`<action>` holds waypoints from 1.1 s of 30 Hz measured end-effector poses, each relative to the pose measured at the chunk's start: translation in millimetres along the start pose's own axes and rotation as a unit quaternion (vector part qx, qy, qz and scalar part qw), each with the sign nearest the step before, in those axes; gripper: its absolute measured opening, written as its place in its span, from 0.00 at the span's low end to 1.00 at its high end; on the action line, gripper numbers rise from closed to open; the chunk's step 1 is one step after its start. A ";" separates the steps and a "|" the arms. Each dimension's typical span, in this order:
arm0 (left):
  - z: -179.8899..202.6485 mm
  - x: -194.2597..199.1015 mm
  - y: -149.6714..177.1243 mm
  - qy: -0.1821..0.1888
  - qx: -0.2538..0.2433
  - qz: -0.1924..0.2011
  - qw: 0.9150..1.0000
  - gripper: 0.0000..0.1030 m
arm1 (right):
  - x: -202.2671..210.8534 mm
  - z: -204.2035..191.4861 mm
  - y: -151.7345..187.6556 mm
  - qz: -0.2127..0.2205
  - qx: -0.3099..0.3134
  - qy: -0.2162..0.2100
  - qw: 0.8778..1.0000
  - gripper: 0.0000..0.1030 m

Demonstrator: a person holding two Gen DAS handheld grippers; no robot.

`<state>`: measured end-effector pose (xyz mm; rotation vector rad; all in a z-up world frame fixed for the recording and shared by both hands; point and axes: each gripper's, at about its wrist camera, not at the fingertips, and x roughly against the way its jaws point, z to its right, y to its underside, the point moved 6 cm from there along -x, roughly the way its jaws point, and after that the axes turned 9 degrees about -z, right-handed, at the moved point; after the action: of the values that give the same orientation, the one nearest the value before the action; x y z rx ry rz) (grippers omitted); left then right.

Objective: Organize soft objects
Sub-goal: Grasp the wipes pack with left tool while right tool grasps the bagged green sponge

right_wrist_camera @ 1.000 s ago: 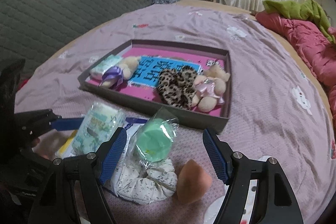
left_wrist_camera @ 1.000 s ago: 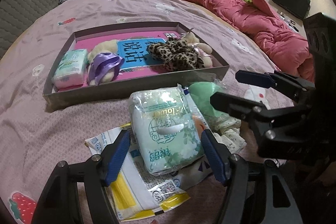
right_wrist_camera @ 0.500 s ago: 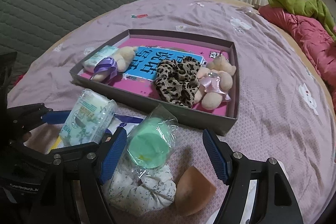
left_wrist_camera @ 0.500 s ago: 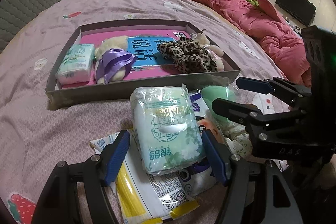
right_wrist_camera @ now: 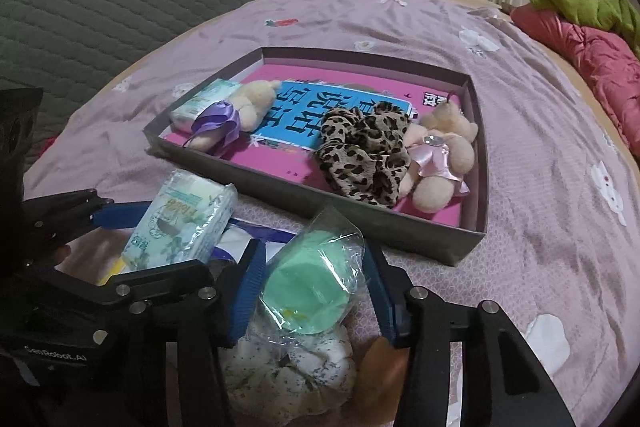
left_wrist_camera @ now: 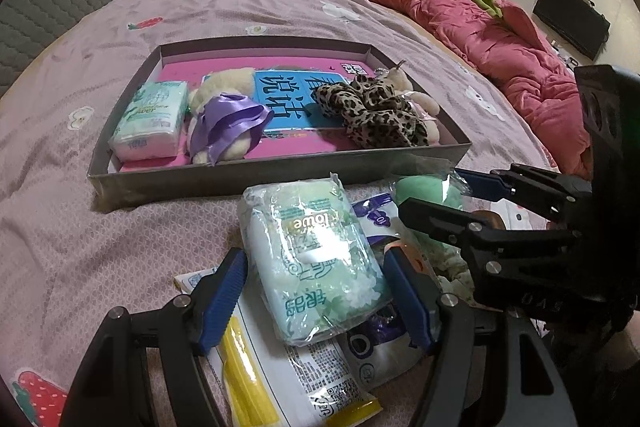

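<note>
1. Biggest change: the jaws of our right gripper (right_wrist_camera: 316, 297) have just been closing, and the bagged green sponge (right_wrist_camera: 310, 293) sits between them. The blue pads now look like they're squeezing the plastic wrap on both sides, so we'd call that a grasp, though the bag is crinkly and we can't swear the pads bite the sponge itself.

2. Our left gripper (left_wrist_camera: 320, 293) hasn't budged compared with a second ago. It straddles the green tissue pack (left_wrist_camera: 316, 263) with jaws spread wide, gaps on both sides, gripping nothing.

3. What that means, our guess: the sponge is the next item headed for the tray, and the tissue pack waits its turn.

4. The grey tray (left_wrist_camera: 280, 175) is on the bed just beyond the pile. Inside: another tissue pack (left_wrist_camera: 150, 121) at the left end, a plush toy with a purple ribbon (left_wrist_camera: 224, 123) beside it, a leopard scrunchie (right_wrist_camera: 362, 151) in the middle, and a plush bear in a pink dress (right_wrist_camera: 440, 155) at the right end.

5. Not yet in the tray: the floral scrunchie (right_wrist_camera: 288, 375) under the sponge, an orange-brown sponge (right_wrist_camera: 380, 359) next to it, and flat packets (left_wrist_camera: 280, 379) beneath the tissue pack.
</note>
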<state>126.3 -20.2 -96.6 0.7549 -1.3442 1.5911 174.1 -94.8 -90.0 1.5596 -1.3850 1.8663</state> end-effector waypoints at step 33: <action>-13.1 -9.9 -13.3 0.012 0.040 -0.011 0.999 0.52 | 48.6 -2.4 -11.9 0.085 -0.005 -0.021 0.996 0.44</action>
<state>143.7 -9.7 -102.6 0.7932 -1.2574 1.6389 165.4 -102.4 -41.3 1.5258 -1.5879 1.9296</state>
